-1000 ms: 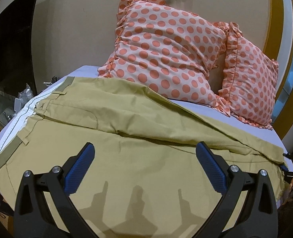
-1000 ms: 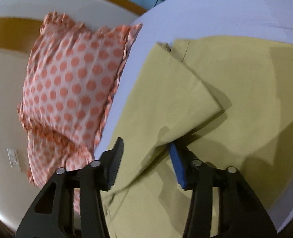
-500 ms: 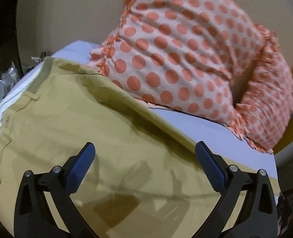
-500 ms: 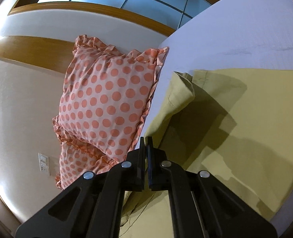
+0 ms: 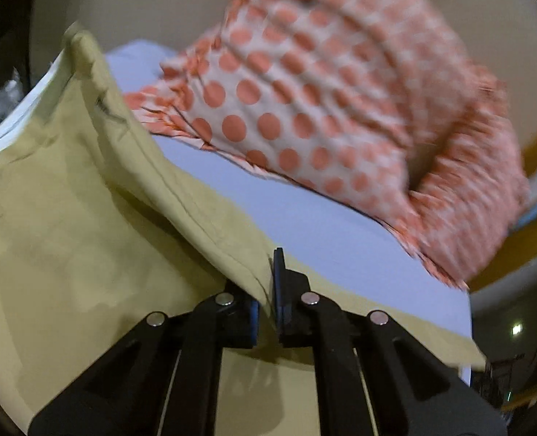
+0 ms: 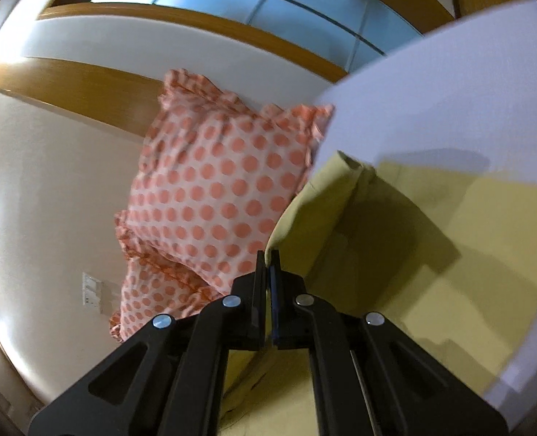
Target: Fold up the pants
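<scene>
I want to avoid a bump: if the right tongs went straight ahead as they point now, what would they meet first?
Probably the dotted pillow: it lies just beyond the right tongs, which are shut on the pants. Depth is unclear.

This is a bedroom in a home or hotel — a bed [image 5: 341,225] made up with a pale lavender sheet fills both views, and two frilled pillows [image 6: 213,196] in white with coral polka dots lean against a cream wall [image 6: 50,189] at its head. A wooden trim band [image 6: 68,83] runs along that wall, a white switch plate [image 6: 92,289] is set into it, and a window [image 6: 268,3] with a wooden frame sits above — ordinary sleeping-room fittings.
</scene>
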The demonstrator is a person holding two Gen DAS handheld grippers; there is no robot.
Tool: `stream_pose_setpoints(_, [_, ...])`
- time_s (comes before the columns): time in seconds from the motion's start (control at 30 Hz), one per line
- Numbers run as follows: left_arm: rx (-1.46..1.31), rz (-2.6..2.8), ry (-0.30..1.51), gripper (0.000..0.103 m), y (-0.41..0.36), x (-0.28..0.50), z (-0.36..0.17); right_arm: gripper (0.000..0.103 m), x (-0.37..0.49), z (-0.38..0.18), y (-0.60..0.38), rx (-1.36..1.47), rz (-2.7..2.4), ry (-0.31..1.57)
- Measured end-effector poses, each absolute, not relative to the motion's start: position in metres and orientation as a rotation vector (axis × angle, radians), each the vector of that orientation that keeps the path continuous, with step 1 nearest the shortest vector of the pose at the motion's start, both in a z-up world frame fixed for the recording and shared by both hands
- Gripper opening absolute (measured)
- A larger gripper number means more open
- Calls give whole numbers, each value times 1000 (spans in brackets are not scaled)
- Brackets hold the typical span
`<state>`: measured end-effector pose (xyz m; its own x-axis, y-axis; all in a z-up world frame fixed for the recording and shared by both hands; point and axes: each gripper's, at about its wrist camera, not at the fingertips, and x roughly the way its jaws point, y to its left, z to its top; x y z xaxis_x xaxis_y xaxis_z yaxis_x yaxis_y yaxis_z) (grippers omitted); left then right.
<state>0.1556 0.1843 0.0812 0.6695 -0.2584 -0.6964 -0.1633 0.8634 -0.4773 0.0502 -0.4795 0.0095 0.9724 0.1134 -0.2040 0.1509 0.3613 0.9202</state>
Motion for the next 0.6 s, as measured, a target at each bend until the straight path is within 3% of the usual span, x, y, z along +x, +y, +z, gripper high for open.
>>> stream_pose_setpoints(0.23, [-512,-17,862,11,175,10,52,2,9,-10,-480,1172,-94,323])
stream_pose_setpoints(0.43, [-598,-24,888,11,178,-23,14,2,-5,-35,-482,1183,-150,386])
stream_pose_setpoints(0.53, [-562,-18,861,16,173,-31,16,5,-12,-28,-482,1105,-201,432])
stream_pose_setpoints(0.57, [-551,-13,852,22,172,-35,17,17,-16,-24,-482,1083,-228,437])
stream_pose_setpoints(0.6, [-540,-9,841,31,172,-38,19,49,-22,-20,-483,1061,-261,435])
